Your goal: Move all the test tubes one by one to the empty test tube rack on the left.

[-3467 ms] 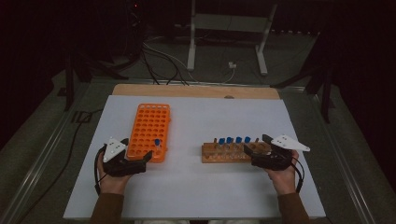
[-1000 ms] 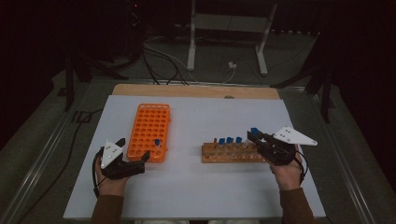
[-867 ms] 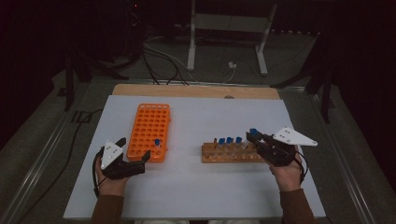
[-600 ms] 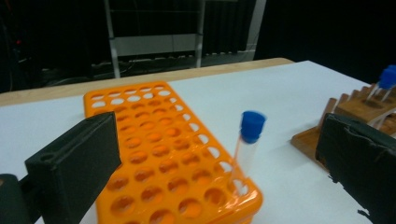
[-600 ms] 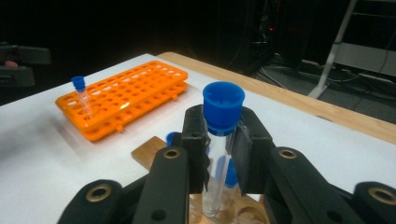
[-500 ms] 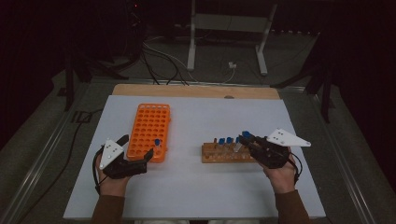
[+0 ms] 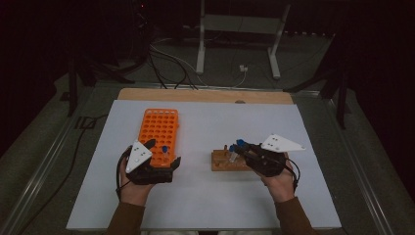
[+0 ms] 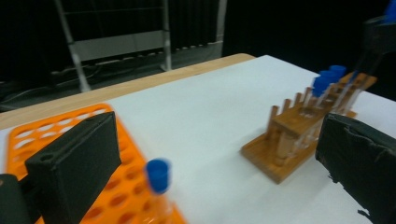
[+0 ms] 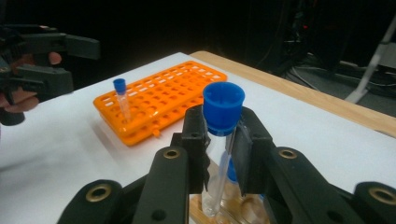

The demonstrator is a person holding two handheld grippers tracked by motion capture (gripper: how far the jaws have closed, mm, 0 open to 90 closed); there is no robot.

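My right gripper (image 7: pixel 238 149) (image 9: pixel 219 140) is shut on a clear tube with a blue cap (image 9: pixel 223 106), held upright just above the wooden rack (image 7: pixel 222 161) (image 8: pixel 299 135). That rack holds more blue-capped tubes (image 8: pixel 327 80). My left gripper (image 7: pixel 164 152) (image 8: pixel 215 154) stands wide open at the near end of the orange rack (image 7: pixel 159 128) (image 9: pixel 159 100). One blue-capped tube (image 7: pixel 165 149) (image 8: pixel 159 175) (image 9: pixel 120 93) stands in that end, between the open jaws and untouched. The right gripper and hand cover the right part of the wooden rack in the high view.
Both racks sit on a white sheet (image 7: pixel 205 196) over a table with a wooden strip (image 7: pixel 205 95) along its far edge. Cables (image 7: pixel 166 58) and a metal stand (image 7: pixel 240 29) lie on the floor beyond.
The right gripper has carried its tube leftward over the wooden rack. The left gripper has shifted up and forward toward the orange rack's near end.
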